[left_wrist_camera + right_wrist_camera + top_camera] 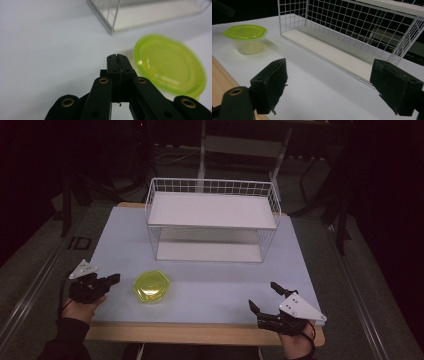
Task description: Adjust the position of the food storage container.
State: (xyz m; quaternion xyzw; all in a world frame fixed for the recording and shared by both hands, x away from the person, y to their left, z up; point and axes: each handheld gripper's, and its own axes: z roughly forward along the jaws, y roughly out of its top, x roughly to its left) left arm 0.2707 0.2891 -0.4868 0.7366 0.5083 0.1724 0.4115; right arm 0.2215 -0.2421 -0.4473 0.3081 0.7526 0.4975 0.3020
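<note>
A clear plastic tub with a lime-green lid (151, 287) stands on the white tabletop, front left of centre; it appears as the lidded tub (170, 66) in the left gripper view and as the tub (247, 37) far left in the right gripper view. My left gripper (114, 279) hovers just left of the tub, its jaws pressed together with nothing between them, as the left gripper (117, 58) shows up close. My right gripper (264, 296) rests at the table's front right, jaws wide apart and empty; the right gripper (329, 85) faces the rack.
A white wire rack (212, 220) with two shelves stands at the middle back of the table (210, 290). The rack's lower shelf (332, 53) lies ahead of the right gripper. A wooden strip (200, 334) edges the table's front. Dark floor surrounds the table.
</note>
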